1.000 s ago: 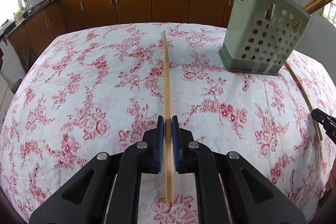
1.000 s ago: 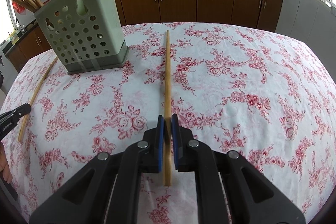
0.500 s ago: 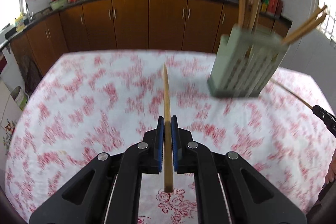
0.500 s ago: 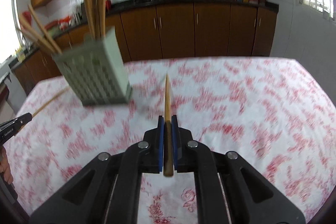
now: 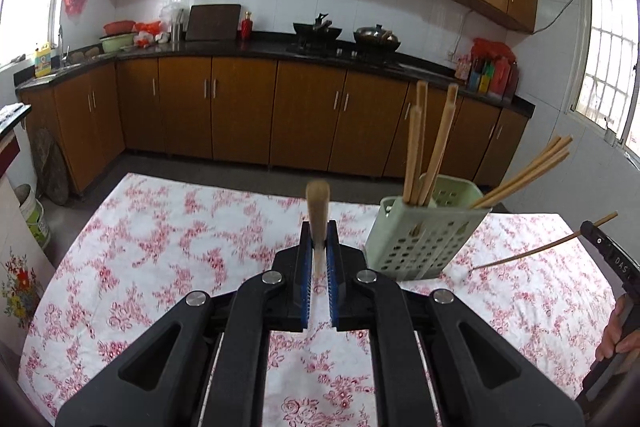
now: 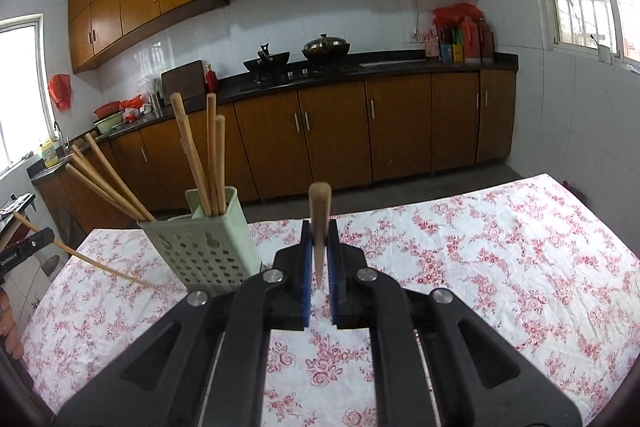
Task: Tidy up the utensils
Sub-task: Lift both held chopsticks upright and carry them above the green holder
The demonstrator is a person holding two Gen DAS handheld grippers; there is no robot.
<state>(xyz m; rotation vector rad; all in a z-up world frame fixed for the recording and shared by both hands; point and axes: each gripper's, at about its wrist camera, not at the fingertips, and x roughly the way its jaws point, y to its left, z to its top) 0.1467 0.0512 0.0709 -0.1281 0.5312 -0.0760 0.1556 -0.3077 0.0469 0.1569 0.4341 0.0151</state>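
My left gripper is shut on a wooden chopstick, held above the table and pointing at the camera end-on. My right gripper is shut on another wooden chopstick, also raised. A pale green perforated utensil holder stands on the table with several chopsticks in it; it lies right of the left gripper and, in the right wrist view, left of the right gripper. The right gripper's chopstick also shows at the right edge of the left wrist view, its tip low near the cloth.
The table carries a white cloth with red flowers. Behind it stand brown kitchen cabinets and a dark counter with pans. The left gripper's tip shows at the left edge of the right wrist view.
Both grippers have lifted their chopsticks off the table and risen. The views now look over the table at the kitchen, with the holder seen from higher up.
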